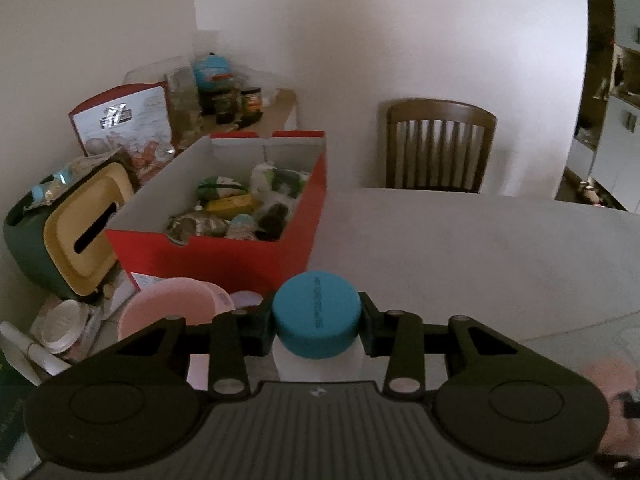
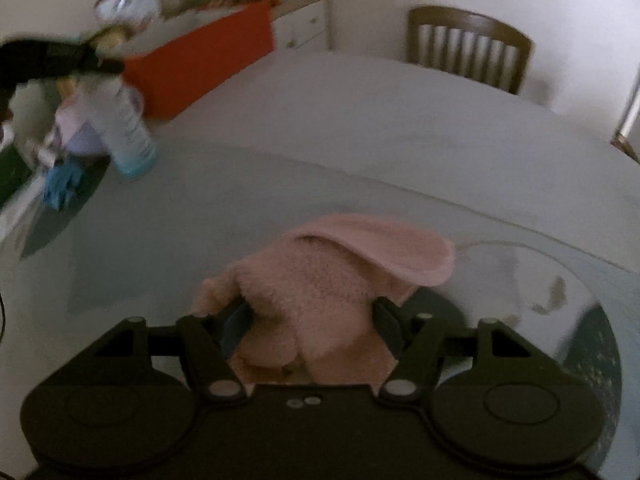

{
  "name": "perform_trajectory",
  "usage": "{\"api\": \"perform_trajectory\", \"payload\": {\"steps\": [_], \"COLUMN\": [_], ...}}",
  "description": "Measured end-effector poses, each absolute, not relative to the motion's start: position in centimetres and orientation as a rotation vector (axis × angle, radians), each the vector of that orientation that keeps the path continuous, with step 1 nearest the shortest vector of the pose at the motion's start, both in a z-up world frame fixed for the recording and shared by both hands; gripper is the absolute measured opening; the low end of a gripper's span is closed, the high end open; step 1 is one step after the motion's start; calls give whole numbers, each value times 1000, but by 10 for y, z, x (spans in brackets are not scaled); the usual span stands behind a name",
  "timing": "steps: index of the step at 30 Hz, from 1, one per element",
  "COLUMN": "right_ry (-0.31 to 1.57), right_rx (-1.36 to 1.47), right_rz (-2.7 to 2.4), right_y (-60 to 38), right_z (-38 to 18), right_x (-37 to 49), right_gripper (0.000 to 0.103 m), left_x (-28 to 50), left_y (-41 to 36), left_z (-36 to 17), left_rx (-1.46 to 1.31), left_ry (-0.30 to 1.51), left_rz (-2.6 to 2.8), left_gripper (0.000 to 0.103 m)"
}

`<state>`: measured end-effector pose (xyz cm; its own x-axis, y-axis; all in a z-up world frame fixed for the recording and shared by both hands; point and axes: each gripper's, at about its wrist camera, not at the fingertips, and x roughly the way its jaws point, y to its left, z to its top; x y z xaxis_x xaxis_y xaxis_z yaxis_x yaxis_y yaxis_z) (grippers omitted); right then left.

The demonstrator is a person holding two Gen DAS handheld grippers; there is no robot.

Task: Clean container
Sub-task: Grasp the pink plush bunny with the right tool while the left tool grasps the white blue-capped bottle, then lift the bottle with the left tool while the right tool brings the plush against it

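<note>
My left gripper [image 1: 318, 316] is shut on a white bottle [image 1: 320, 360] just under its blue cap [image 1: 316, 314]. The right wrist view shows that bottle [image 2: 128, 128] blurred, hanging above the table's left side from the left gripper [image 2: 86, 60]. My right gripper [image 2: 310, 316] is shut on a bunched pink cloth [image 2: 328, 276]. The cloth rests on a large clear container [image 2: 560, 264] on the table, whose surface has brownish smears [image 2: 554, 292] to the right. The cloth [image 1: 612, 380] also shows at the lower right of the left wrist view.
A red open box [image 1: 224, 248] of packets stands at the table's left, with a green and yellow tissue holder [image 1: 72, 240], a pink bowl [image 1: 172, 308] and jars [image 1: 252, 102] nearby. A wooden chair [image 1: 438, 144] stands behind the grey table [image 1: 480, 264]. A blue glove [image 2: 60, 184] lies left.
</note>
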<state>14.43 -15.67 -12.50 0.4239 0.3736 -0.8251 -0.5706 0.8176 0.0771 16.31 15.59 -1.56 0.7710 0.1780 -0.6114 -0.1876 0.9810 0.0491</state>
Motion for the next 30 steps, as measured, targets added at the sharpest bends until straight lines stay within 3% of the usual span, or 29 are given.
{"api": "perform_trajectory", "payload": {"steps": [7, 12, 18, 19, 20, 21, 23, 30], "right_ry": [918, 974, 937, 923, 910, 897, 884, 910], "right_rx": [-423, -336, -344, -341, -335, -331, -305, -64], "right_rz": [599, 622, 636, 637, 639, 640, 636, 676], "right_y": [-124, -135, -136, -138, -142, -144, -155, -225], "right_z": [-144, -148, -151, -151, -150, -148, -146, -126], "right_x": [142, 159, 154, 151, 148, 143, 138, 128], "right_gripper": [81, 86, 79, 75, 64, 45, 32, 26], "left_x": [150, 135, 111, 106, 101, 96, 87, 54], "left_y": [135, 122, 99, 94, 88, 83, 70, 17], "left_z": [-15, -14, -13, -13, -13, -13, -12, -13], "left_rx": [-5, -24, -50, -53, -56, -57, -52, -1], "left_ry": [673, 688, 710, 712, 715, 718, 721, 725], "left_rz": [141, 100, 36, 21, 7, -7, -43, -174], "left_gripper": [39, 39, 39, 39, 39, 39, 39, 39]}}
